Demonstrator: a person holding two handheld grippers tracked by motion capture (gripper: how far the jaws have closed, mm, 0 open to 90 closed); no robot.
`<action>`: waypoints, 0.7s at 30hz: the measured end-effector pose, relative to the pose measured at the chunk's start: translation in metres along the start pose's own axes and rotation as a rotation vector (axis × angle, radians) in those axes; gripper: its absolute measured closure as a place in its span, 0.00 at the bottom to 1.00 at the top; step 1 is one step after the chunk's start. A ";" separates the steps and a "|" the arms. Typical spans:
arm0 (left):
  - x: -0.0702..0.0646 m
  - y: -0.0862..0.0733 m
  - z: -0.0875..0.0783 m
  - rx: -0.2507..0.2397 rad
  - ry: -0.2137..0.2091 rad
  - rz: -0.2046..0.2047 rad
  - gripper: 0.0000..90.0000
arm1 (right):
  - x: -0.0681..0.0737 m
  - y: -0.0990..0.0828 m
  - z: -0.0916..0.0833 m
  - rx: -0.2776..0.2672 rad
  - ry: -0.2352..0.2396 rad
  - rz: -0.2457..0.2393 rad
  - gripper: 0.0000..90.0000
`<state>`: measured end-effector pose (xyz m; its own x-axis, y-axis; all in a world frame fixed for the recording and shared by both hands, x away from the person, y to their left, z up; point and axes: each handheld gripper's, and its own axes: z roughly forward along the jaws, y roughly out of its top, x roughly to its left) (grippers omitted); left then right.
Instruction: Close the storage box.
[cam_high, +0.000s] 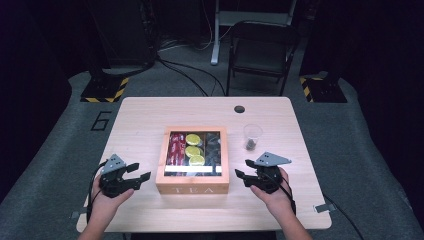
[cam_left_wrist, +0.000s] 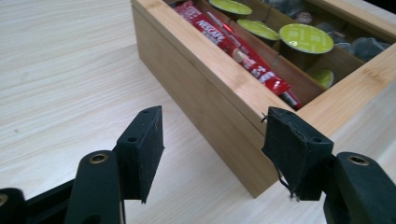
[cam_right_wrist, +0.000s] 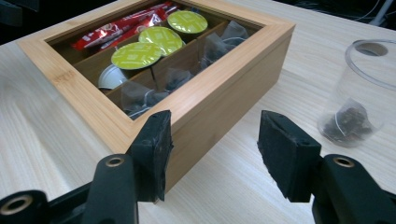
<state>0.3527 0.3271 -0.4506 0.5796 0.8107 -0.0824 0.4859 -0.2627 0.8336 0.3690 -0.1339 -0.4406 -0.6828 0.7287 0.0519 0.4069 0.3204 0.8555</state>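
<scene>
A wooden tea box (cam_high: 192, 182) with a clear lid stands mid-table; red sachets (cam_left_wrist: 233, 42), green-topped capsules (cam_right_wrist: 137, 54) and tea bags (cam_right_wrist: 140, 100) lie in its compartments. My left gripper (cam_high: 138, 173) is open just left of the box, and its jaws frame the box's near corner (cam_left_wrist: 261, 154) with nothing between them. My right gripper (cam_high: 243, 171) is open just right of the box, level with its front corner (cam_right_wrist: 187, 135). A clear plastic cup (cam_high: 252, 137) with a tea bag (cam_right_wrist: 348, 122) inside stands beyond the right gripper.
A round cable hole (cam_high: 239, 109) sits near the table's far edge (cam_high: 205, 99). A folding chair (cam_high: 260, 52) stands on the floor behind the table. Bare wood lies left and right of the box.
</scene>
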 end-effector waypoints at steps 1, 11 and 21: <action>0.001 0.000 0.000 0.001 0.004 -0.003 0.42 | -0.001 -0.001 0.000 0.004 -0.002 0.005 0.49; 0.015 -0.009 0.003 0.004 0.058 -0.029 0.42 | -0.013 -0.010 0.005 0.018 -0.029 0.024 0.49; 0.029 -0.019 0.011 0.032 0.074 -0.076 0.42 | -0.013 -0.020 0.017 0.063 -0.038 0.021 0.49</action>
<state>0.3680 0.3498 -0.4746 0.4910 0.8650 -0.1035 0.5483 -0.2145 0.8083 0.3802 -0.1392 -0.4675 -0.6505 0.7580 0.0489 0.4595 0.3414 0.8199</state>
